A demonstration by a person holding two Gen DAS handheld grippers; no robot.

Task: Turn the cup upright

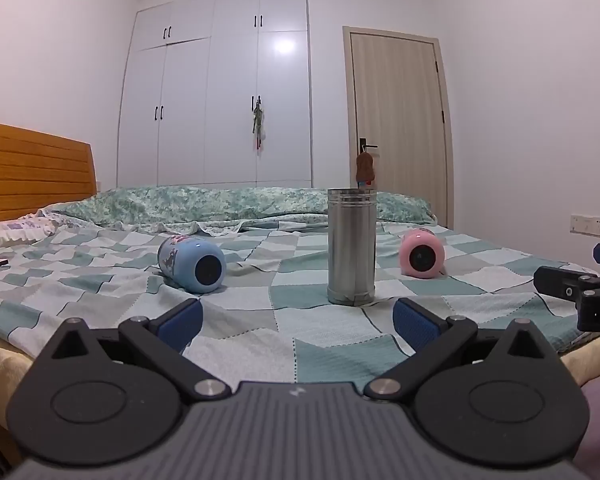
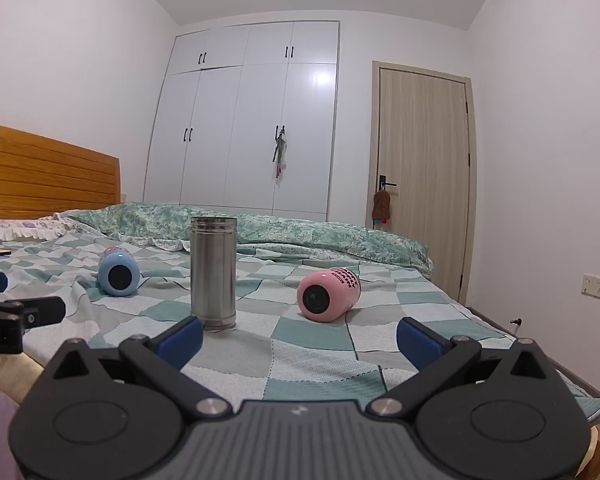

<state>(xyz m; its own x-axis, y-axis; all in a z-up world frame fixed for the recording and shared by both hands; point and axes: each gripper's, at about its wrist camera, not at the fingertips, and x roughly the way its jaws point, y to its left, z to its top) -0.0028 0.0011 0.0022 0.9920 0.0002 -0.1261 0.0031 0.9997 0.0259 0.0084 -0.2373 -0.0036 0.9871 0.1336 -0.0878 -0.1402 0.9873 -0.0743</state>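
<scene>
A blue cup [image 1: 191,265] lies on its side on the checked bedspread, its end facing me; it also shows in the right wrist view [image 2: 118,273]. A pink cup [image 1: 421,253] lies on its side to the right, closer in the right wrist view [image 2: 327,294]. A steel cup [image 1: 351,246] stands upright between them, also in the right wrist view [image 2: 213,272]. My left gripper [image 1: 298,326] is open and empty, short of the cups. My right gripper [image 2: 300,338] is open and empty, near the bed's front edge.
The checked bedspread [image 1: 292,336] covers the bed; a rolled green quilt [image 1: 204,204] lies behind the cups. A wooden headboard [image 1: 32,168] stands at left. A wardrobe [image 1: 220,92] and a door [image 1: 398,120] are at the back. The other gripper shows at the right edge [image 1: 580,292].
</scene>
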